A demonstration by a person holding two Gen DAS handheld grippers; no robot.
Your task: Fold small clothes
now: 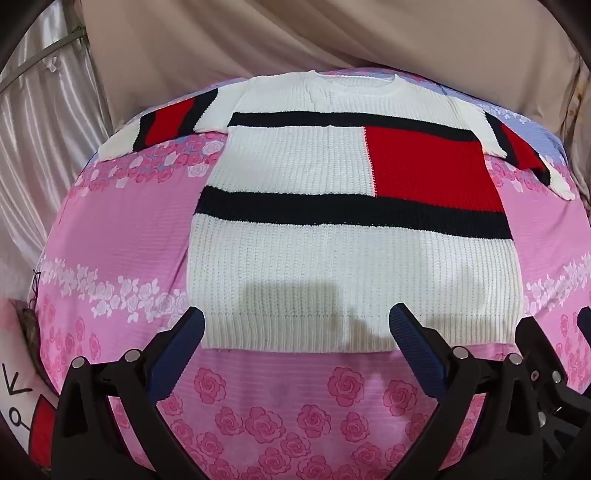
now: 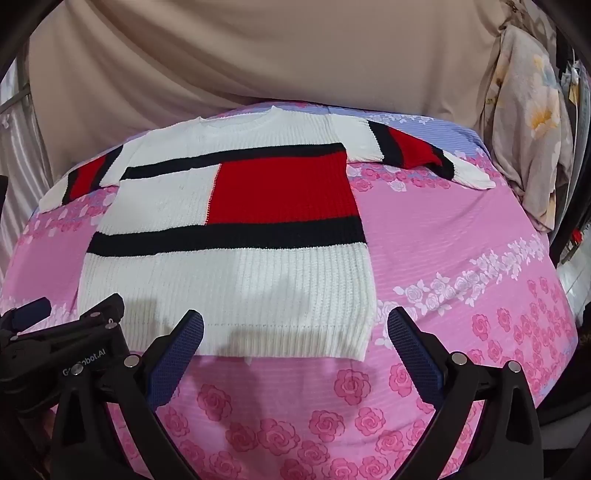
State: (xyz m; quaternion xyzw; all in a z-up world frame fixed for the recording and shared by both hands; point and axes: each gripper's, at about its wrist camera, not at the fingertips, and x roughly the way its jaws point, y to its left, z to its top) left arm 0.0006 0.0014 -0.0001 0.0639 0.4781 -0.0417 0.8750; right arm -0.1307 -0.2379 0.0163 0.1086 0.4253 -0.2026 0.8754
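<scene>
Black left claw [image 1: 297, 325], right claw [image 2: 295, 326]: blue ribbed pads, silver screws, partly legible white lettering.

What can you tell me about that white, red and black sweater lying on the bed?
The sweater is a chunky ribbed knit, mostly white, with two black bands and a red block on the chest. It lies flat and unfolded on the pink rose-print bedsheet, sleeves spread sideways, neck at the far end, ribbed hem nearest. Neither tool touches it.

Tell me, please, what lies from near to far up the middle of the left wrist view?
Left gripper → sheet → sweater: hem, lower black stripe, upper black stripe, collar → curtain.
</scene>
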